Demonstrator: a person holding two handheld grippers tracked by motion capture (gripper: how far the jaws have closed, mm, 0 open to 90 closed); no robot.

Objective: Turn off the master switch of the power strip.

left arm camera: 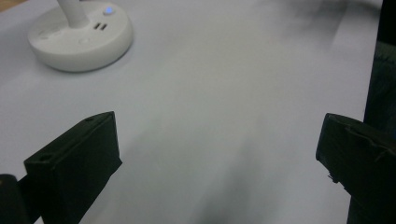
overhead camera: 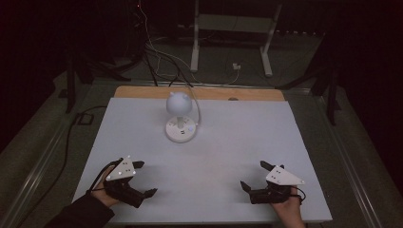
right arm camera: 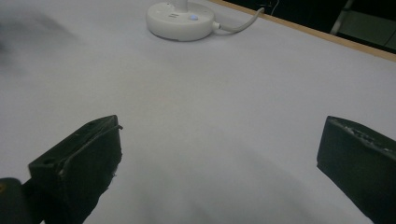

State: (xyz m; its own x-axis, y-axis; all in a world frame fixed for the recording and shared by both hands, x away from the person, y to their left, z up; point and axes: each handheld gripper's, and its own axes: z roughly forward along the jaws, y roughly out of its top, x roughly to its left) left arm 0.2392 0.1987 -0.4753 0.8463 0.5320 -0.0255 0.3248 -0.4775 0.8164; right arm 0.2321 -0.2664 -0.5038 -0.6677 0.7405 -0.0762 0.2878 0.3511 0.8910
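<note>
**Both grippers parked at the near edge, lamp untouched**

I judge the work as not yet begun. The only thing on the white table [overhead camera: 228, 142] is the small desk lamp [overhead camera: 179, 116], standing upright toward the far middle of the board, its round head above a disc base with a small blue light glowing on it. Its cable [overhead camera: 196, 107] runs off the back, past the bare wooden strip [overhead camera: 142, 92] at the far edge. Nothing grips or touches the lamp, so whatever is to be done with it lies ahead of me.

My left gripper [overhead camera: 141, 179] rests low at the near left of the table, held in a hand, its jaws spread wide and empty, angled inward toward the middle. My right gripper [overhead camera: 254, 175] mirrors it at the near right, jaws likewise spread with nothing between them.

In the left gripper view the lamp's base [left arm camera: 80, 41] sits up and to the left, well apart from the jaws. In the right gripper view it [right arm camera: 180, 19] lies far ahead, slightly left of centre.
</note>
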